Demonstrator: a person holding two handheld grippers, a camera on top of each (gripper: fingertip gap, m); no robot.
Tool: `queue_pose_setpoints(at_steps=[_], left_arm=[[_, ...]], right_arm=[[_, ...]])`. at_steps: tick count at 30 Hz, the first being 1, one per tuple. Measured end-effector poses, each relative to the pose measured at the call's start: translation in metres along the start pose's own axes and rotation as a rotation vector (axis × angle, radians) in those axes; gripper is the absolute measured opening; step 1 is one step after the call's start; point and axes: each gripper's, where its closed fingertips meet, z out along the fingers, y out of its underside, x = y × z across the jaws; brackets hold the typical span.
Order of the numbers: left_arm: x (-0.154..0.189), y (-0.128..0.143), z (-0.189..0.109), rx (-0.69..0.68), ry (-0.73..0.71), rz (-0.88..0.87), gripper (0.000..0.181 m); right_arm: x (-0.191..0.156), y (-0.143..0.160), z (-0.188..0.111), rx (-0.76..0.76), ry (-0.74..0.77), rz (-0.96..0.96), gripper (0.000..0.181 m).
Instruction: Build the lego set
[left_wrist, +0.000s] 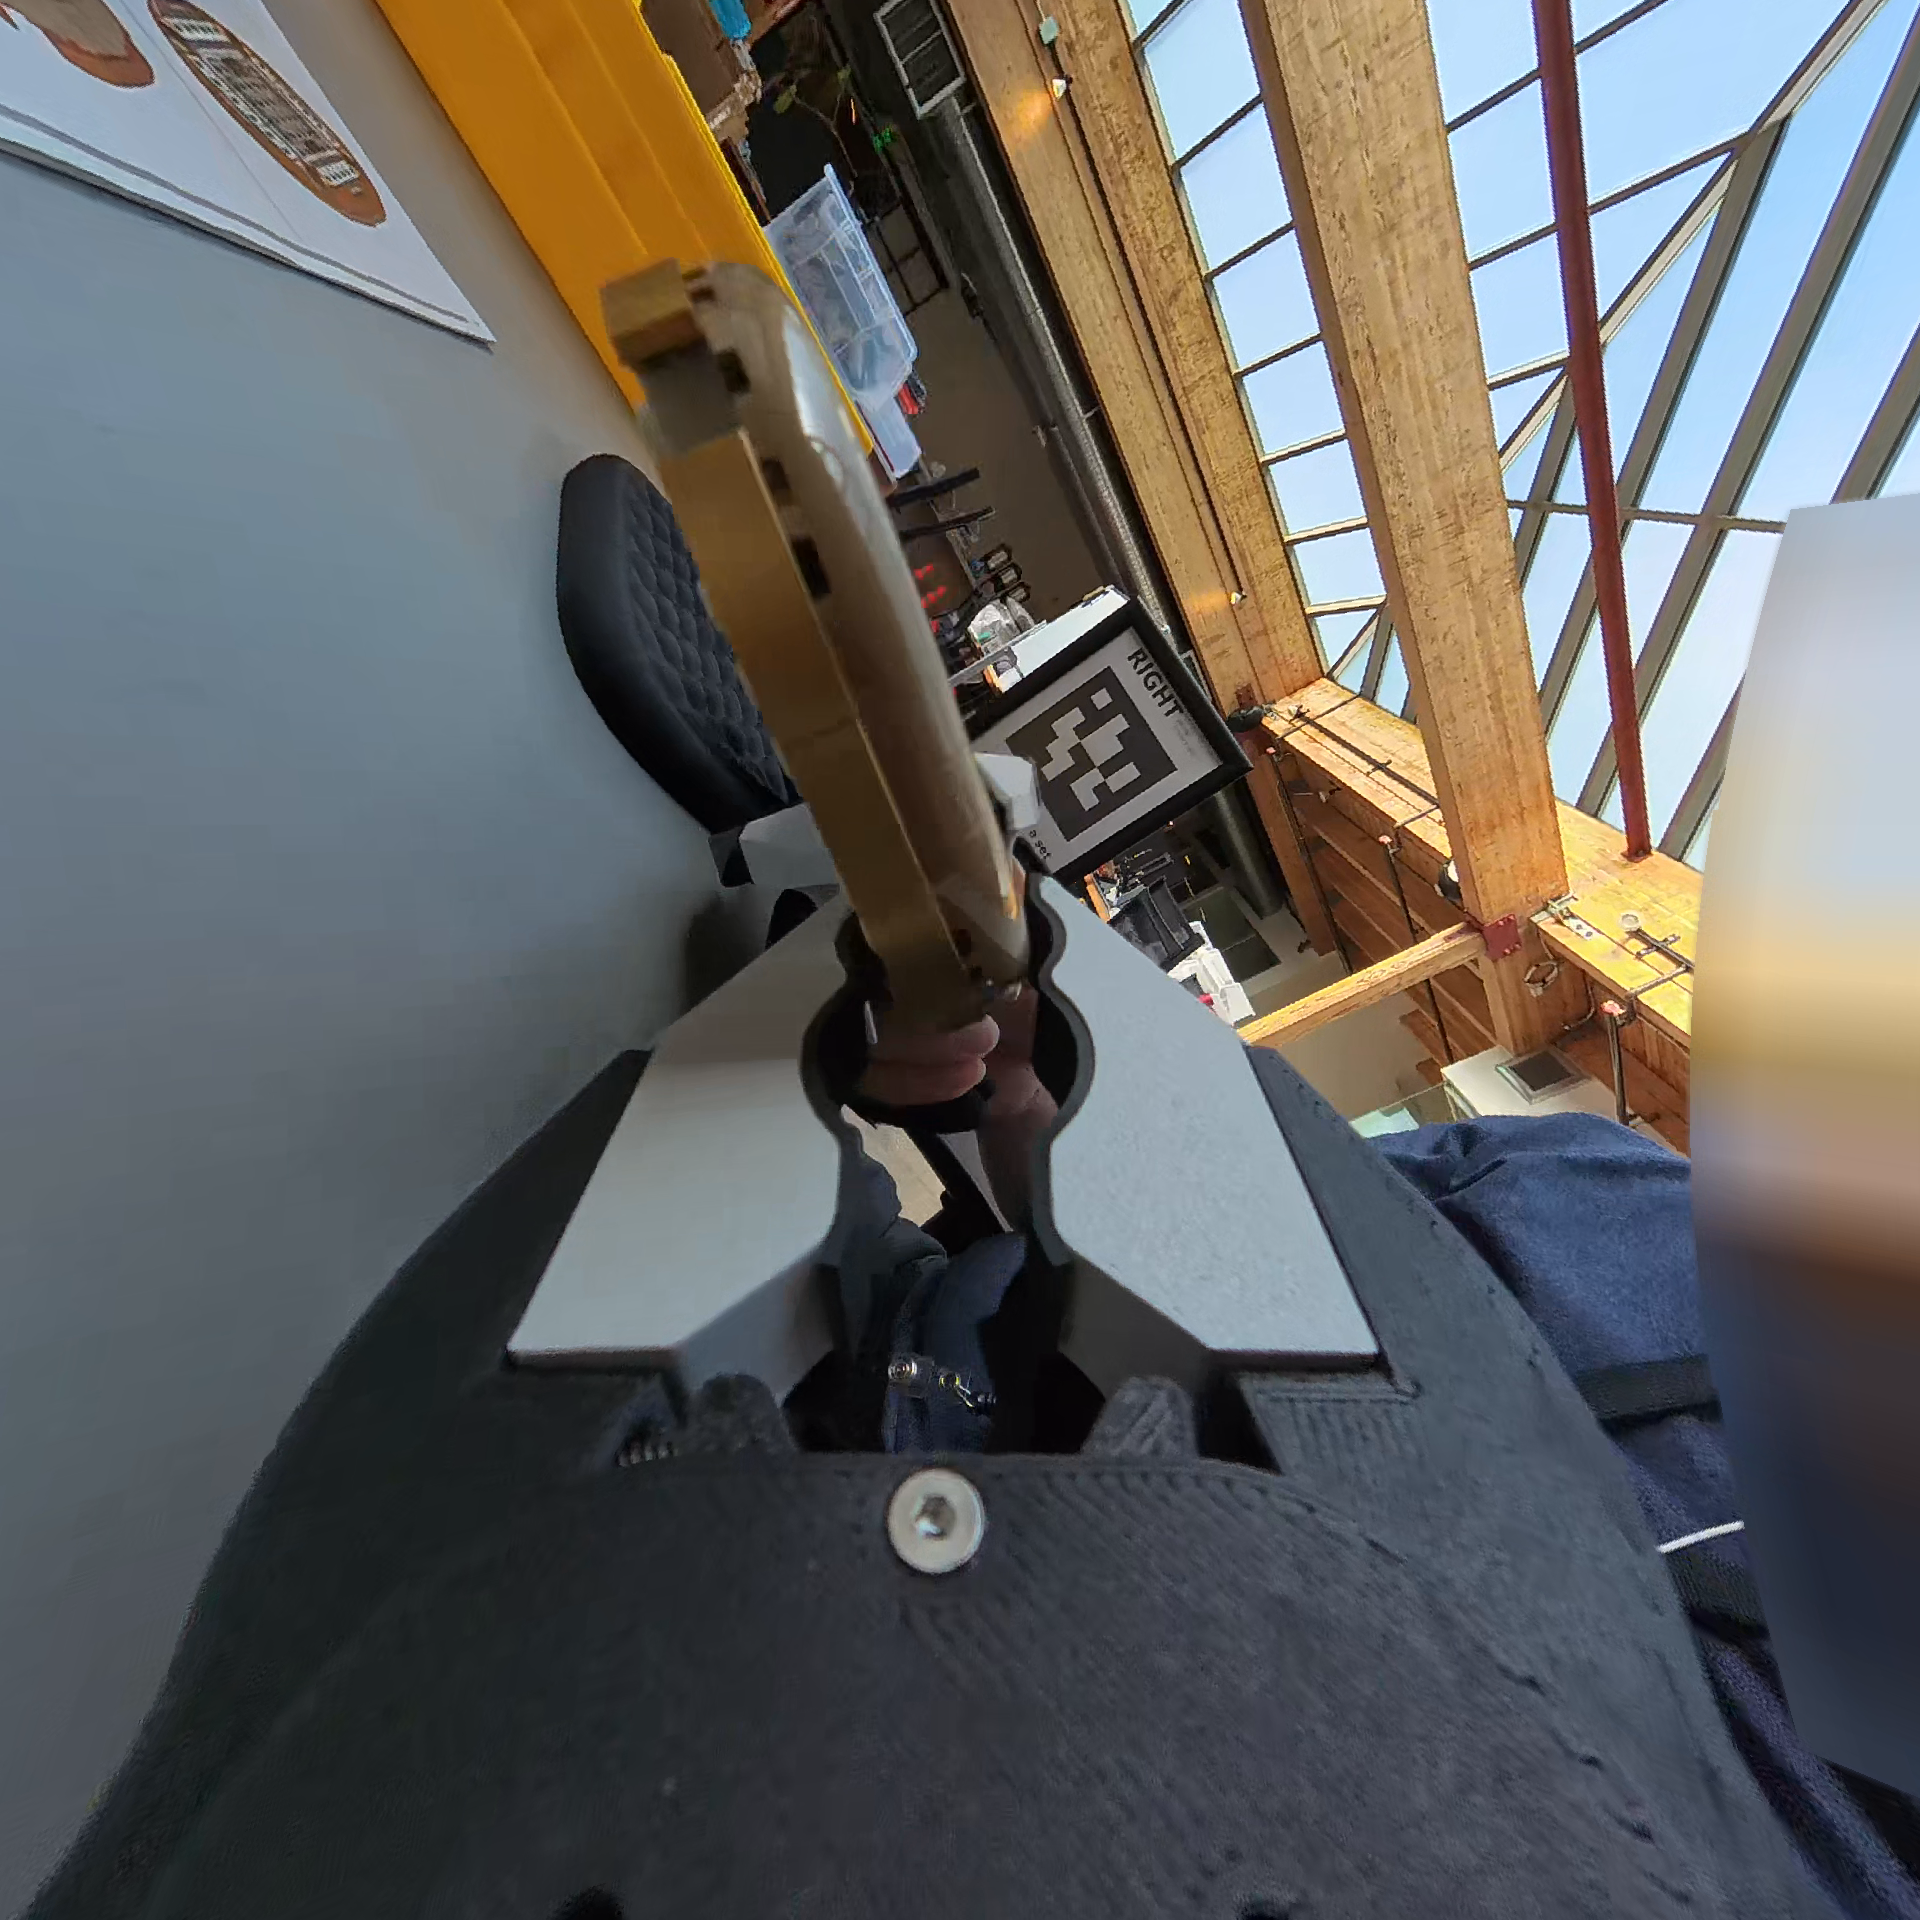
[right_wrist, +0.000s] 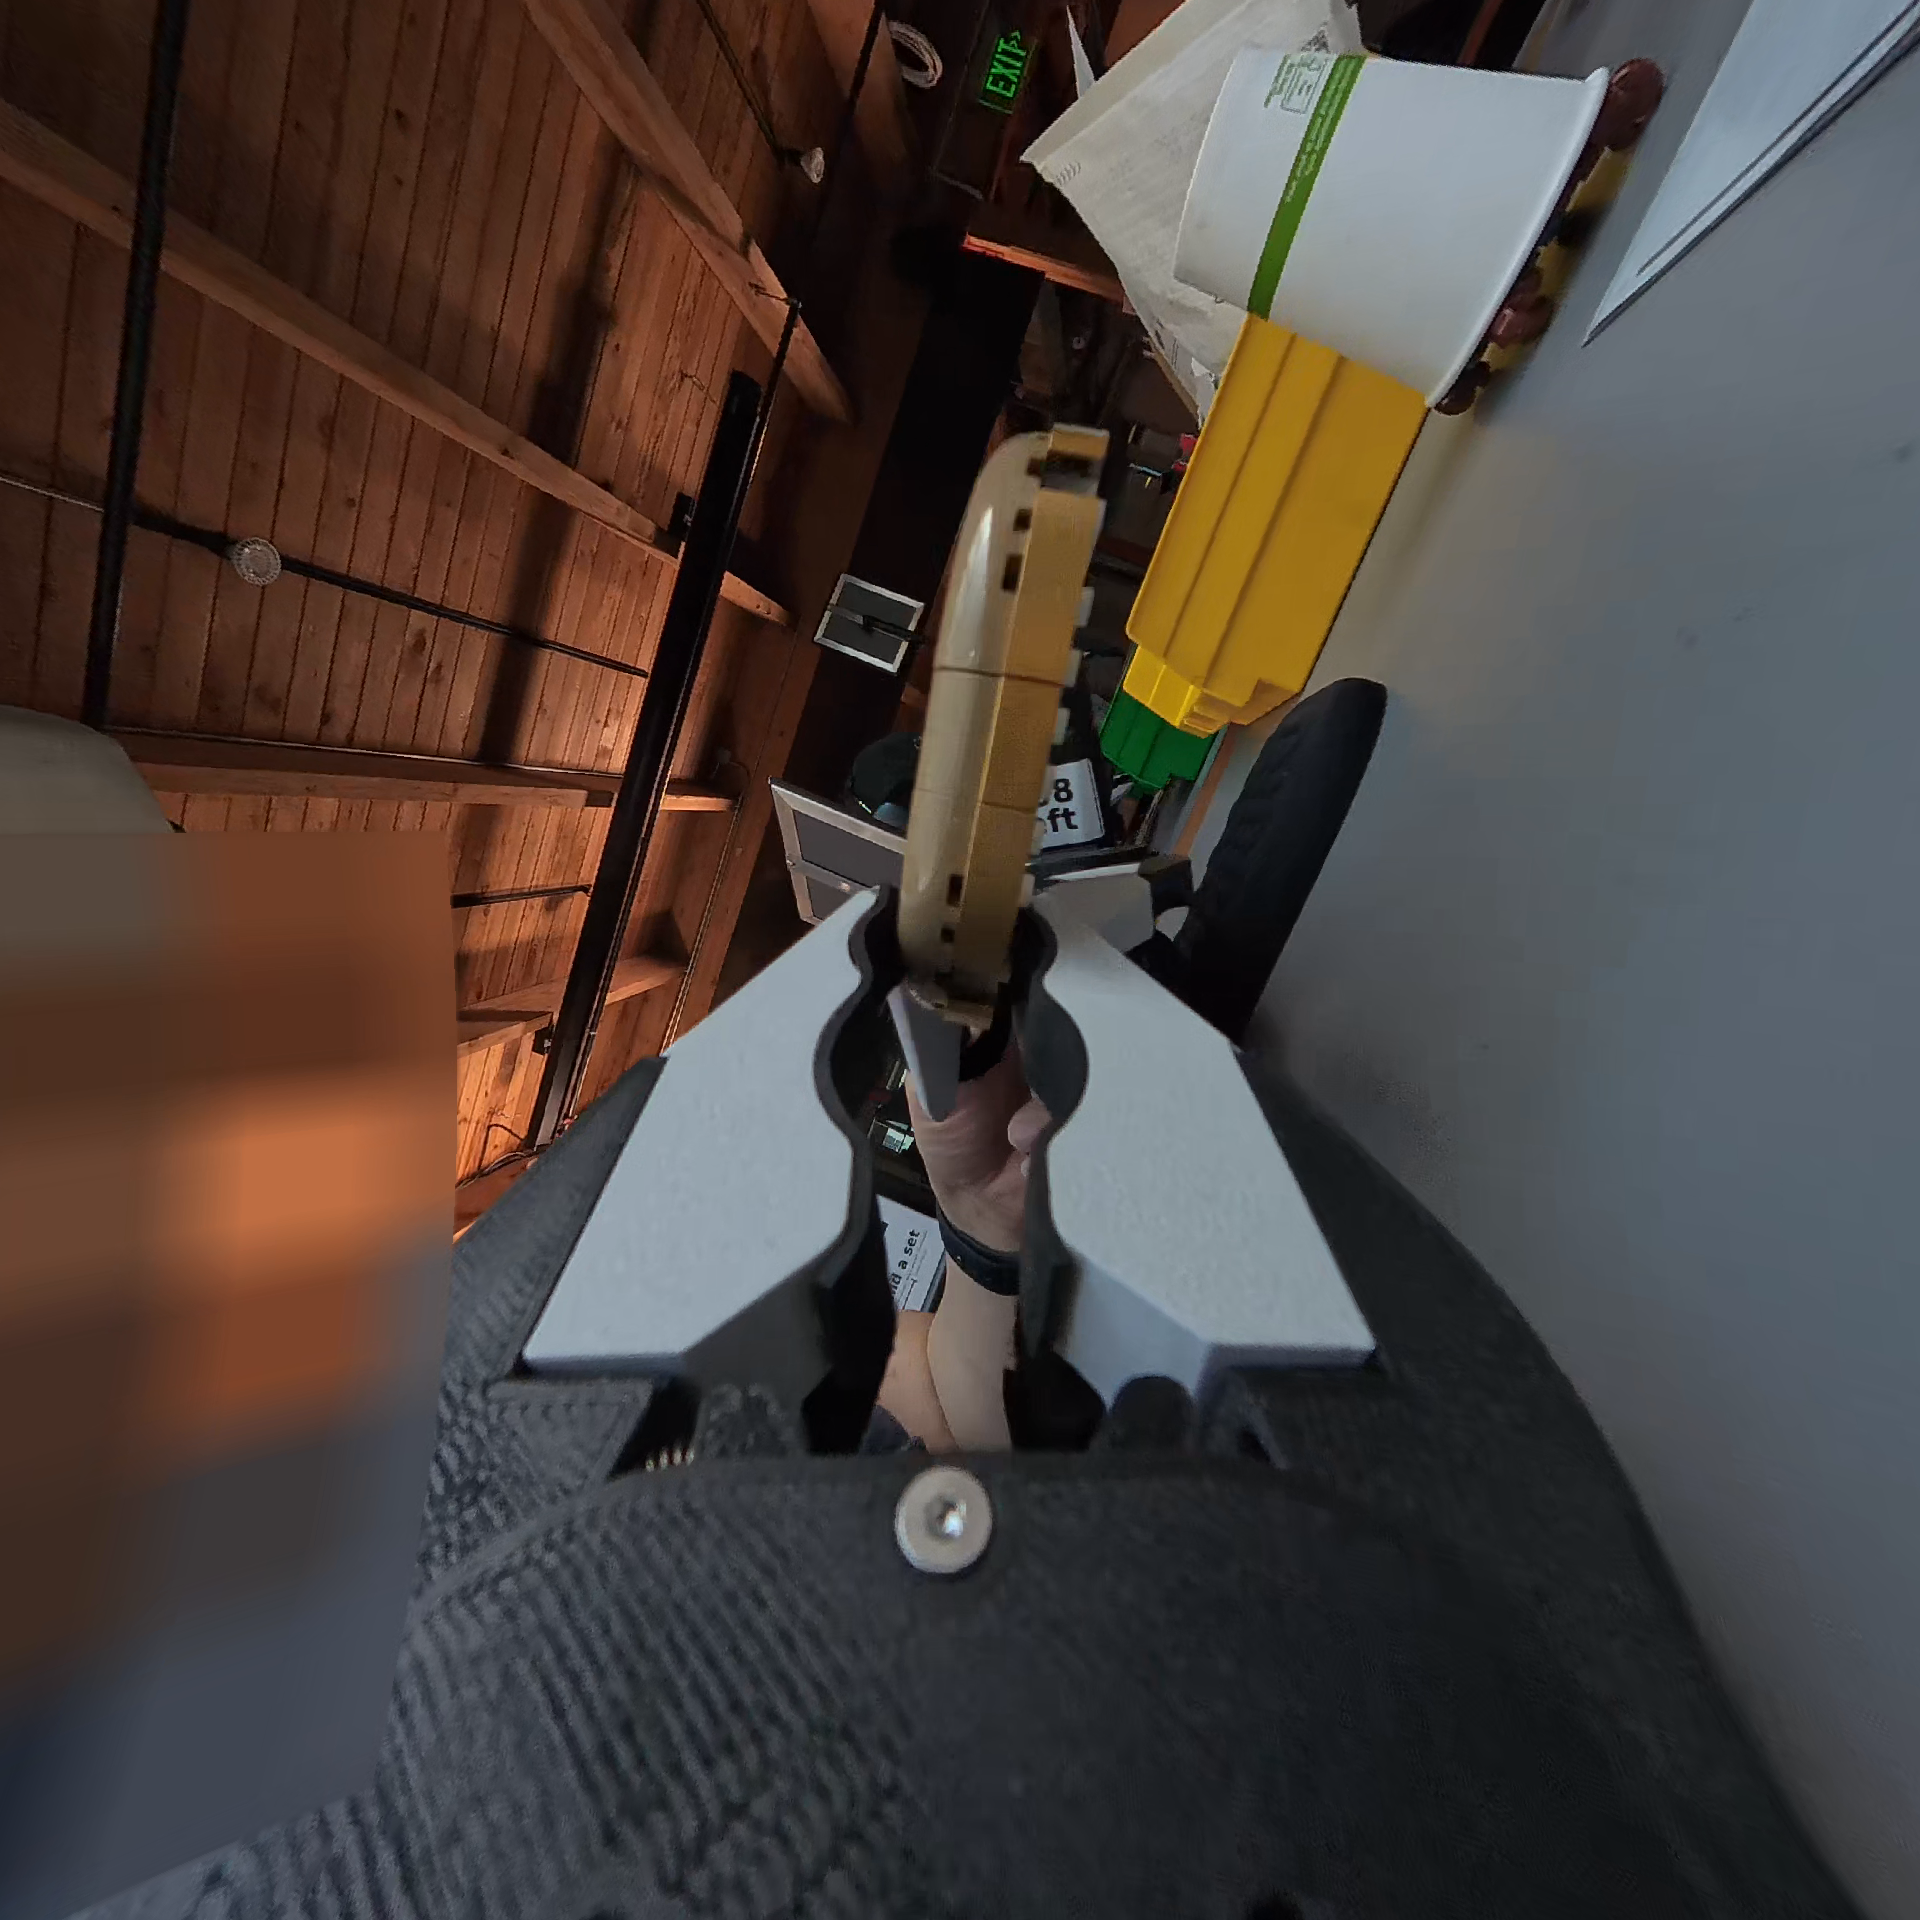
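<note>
While both tools are lifted up off the grey surface (left_wrist: 260, 727), they share one long tan lego piece (left_wrist: 821, 623); the left tool (left_wrist: 940, 961) is clenched on one end of it, and the right tool (right_wrist: 961, 961) is clenched on the same piece, which sticks far out past the tips in each view; a person's hand (right_wrist: 977, 1143) shows behind the right tool; the yellow bin (right_wrist: 1268, 540) and the white paper cup (right_wrist: 1392, 197) sit on the surface, well apart from the piece; I think the grip is thin, just at the end, so a small twist of one tool against the other could snap the tan bricks apart; if one tool lets go too soon, the long piece could swing down and drop; squeezing harder could also pop the curved tan part loose.
</note>
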Motion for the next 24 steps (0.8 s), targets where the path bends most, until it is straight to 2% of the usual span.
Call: queue_pose_setpoints(at_steps=[1,2,5,7,10,14,16,17,19,24], left_arm=[[0.004,-0.002,-0.002,0.001,0.007,0.005,0.034],[0.005,-0.005,-0.005,0.009,0.006,0.008,0.034],[0.003,-0.014,-0.016,0.055,-0.004,-0.007,0.024],[0.004,-0.017,-0.02,0.082,0.035,-0.056,0.025],[0.006,-0.012,-0.017,0.06,0.087,-0.094,0.022],[0.006,-0.013,-0.019,0.056,0.055,-0.048,0.02],[0.002,-0.014,-0.019,0.065,0.015,-0.027,0.02],[0.0,-0.013,-0.019,0.067,-0.001,-0.016,0.019],[0.001,-0.014,-0.017,0.081,0.005,-0.016,0.019],[0.002,-0.011,-0.011,0.064,-0.039,0.07,0.02]], right_arm=[[-0.001,-0.002,-0.002,0.008,0.001,-0.006,0.02],[-0.004,-0.004,-0.004,0.008,-0.003,-0.009,0.02],[-0.008,-0.004,-0.008,-0.039,0.007,-0.028,0.019],[-0.01,-0.001,-0.008,-0.066,0.014,-0.032,0.02],[-0.008,0.0,-0.007,-0.078,0.029,-0.049,0.019],[-0.009,0.0,-0.005,-0.05,0.02,-0.082,0.021],[-0.011,0.002,-0.001,-0.047,0.007,-0.069,0.04],[-0.008,0.005,0.001,-0.06,0.028,-0.06,0.039],[-0.003,0.006,0.002,-0.061,0.052,-0.08,0.021],[-0.003,0.008,-0.004,-0.091,0.033,-0.045,0.019]])
